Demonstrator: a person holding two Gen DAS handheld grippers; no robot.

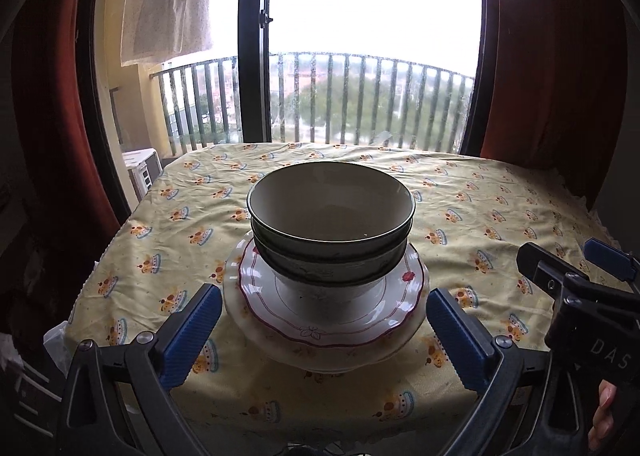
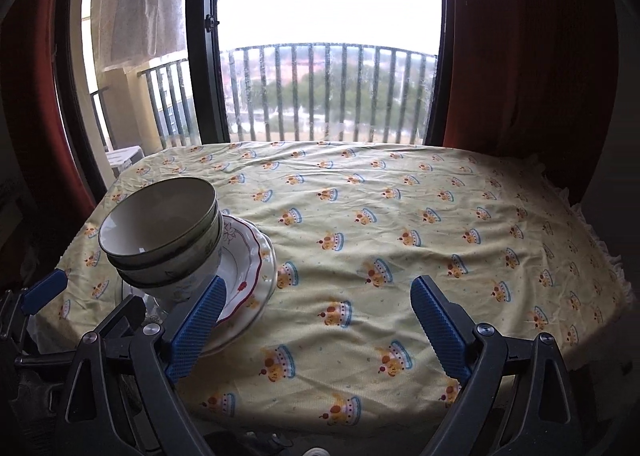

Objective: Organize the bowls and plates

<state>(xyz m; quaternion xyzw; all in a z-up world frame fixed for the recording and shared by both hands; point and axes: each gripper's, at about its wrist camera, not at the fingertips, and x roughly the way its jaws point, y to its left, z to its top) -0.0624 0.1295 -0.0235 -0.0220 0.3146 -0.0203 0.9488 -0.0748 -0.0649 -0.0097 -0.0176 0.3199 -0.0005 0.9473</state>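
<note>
Both grippers (left [image 1: 324, 320], right [image 2: 316, 320]) released, empty. Risk: bowls [image 1: 330, 223] at 12 o'clock topple off plates [image 1: 326, 320] if bumped.

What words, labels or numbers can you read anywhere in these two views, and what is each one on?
"DAS": white letters on the black body of the right gripper, at the right edge of the left wrist view; the word may run on out of frame.
Nothing else: the plates, bowls and tablecloth carry only pictures and patterns.
</note>
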